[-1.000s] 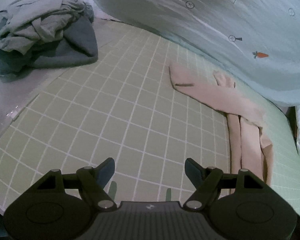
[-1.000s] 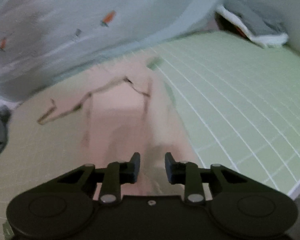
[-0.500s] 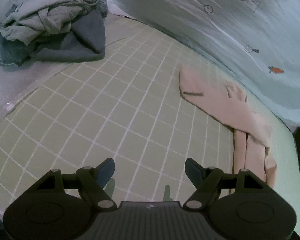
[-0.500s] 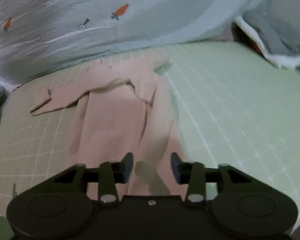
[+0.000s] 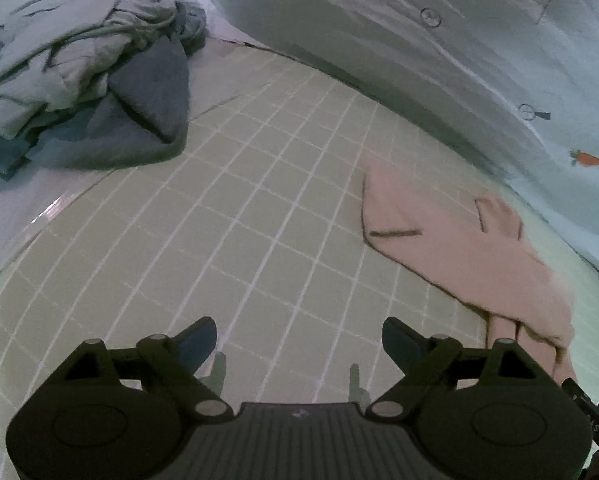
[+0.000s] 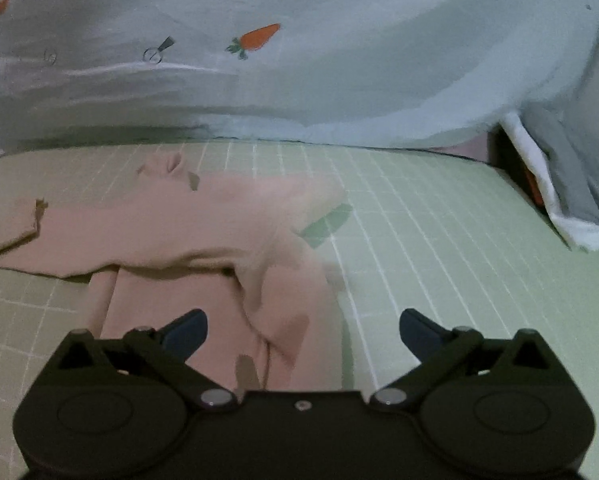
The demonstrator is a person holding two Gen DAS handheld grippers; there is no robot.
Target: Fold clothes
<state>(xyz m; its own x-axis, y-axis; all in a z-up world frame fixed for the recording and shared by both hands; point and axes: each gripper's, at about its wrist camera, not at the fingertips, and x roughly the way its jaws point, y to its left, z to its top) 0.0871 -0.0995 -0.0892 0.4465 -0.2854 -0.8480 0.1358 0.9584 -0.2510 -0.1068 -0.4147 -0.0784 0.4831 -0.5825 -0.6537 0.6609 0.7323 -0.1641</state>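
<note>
A pale pink garment (image 5: 467, 248) lies crumpled on the green checked mat (image 5: 227, 248), at the right of the left wrist view. My left gripper (image 5: 298, 342) stands open over bare mat, well left of the garment, with nothing between its fingers. In the right wrist view the same pink garment (image 6: 171, 236) spreads across the mat (image 6: 439, 248), one part folded over the rest. My right gripper (image 6: 302, 330) hangs open just above the garment's near end, holding nothing.
A heap of grey and dark unfolded clothes (image 5: 83, 92) sits at the back left. A pale blue bedsheet with carrot prints (image 6: 299, 60) hangs along the mat's far side. A white and grey cloth (image 6: 559, 188) lies at the right edge.
My right gripper has opened wide, letting go of the pink garment, which has settled on the mat. My left gripper has moved closer to the mat, still open.
</note>
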